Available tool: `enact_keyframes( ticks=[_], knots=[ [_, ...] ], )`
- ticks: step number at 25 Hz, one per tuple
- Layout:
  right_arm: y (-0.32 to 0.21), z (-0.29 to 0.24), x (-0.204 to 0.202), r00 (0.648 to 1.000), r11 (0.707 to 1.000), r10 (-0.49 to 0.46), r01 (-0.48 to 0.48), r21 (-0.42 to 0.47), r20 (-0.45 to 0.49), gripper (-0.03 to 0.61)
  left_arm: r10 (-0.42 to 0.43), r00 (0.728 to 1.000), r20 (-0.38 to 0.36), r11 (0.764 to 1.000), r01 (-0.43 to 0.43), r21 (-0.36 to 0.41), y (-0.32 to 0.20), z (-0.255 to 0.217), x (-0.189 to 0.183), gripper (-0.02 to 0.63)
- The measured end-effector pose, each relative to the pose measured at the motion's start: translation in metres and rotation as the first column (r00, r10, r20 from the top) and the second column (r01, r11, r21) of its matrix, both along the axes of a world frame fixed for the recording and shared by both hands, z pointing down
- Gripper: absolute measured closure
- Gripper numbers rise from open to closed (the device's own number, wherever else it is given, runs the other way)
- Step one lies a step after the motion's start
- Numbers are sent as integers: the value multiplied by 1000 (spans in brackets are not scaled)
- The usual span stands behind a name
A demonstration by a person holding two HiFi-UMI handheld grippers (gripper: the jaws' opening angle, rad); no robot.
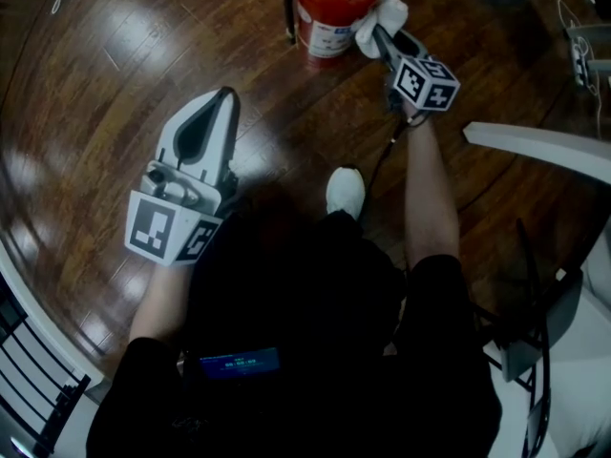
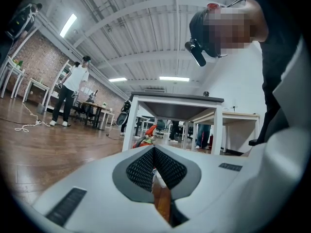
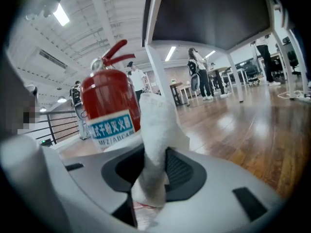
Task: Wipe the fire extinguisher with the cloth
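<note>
Clenches the right gripper (image 3: 153, 165) on a white cloth (image 3: 156, 125), bunched upright between the jaws and pressed to the side of the red fire extinguisher (image 1: 334, 10). Seen from the head view near the top edge, upright on the dark wooden floor (image 1: 105, 93), black hose (image 1: 289, 10) down its left side. In the right gripper view, blue-and-white label facing the camera, right edge partly covered by the cloth.

Holds the left gripper (image 1: 225, 95) well apart from the extinguisher, jaws closed tip to tip with only floor showing behind them.

Around: a white shoe (image 1: 345, 192) between the two arms, a thin black cable (image 1: 380, 160) running down from the right gripper beside it, a white table edge (image 1: 539, 144) at the right, black railing (image 1: 33, 375) at lower left. Behind the extinguisher, a white table leg (image 3: 154, 62) and people standing farther off. Ahead of the left gripper, a white table (image 2: 176, 100); far left, a person in a white top (image 2: 74, 89)
</note>
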State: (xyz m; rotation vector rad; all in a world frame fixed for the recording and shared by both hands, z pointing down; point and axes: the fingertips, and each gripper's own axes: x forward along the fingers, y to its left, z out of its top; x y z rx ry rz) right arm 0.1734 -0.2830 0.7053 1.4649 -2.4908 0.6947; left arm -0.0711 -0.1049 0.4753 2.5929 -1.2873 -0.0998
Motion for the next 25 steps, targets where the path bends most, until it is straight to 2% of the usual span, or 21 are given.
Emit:
enact_keyframes(
  ticks=[7,13,19,25],
  knots=[
    [10,-107,9,997,981,5,-20,194,79,439,15,1000,-9,1000,-15,10,8,-7,1,611],
    [23,-172,-2,993,952,-42,7,306,109,439,20,1000,-9,1000,-19,12,13,-8,3,611],
    [31,-221,-13,990,921,-83,34,388,112,439,23,1000,-4,1000,-22,12,18,-8,2,611],
    [27,-249,-22,993,904,-89,48,424,78,439,20,1000,-7,1000,-20,11,18,-8,1,611]
  ],
)
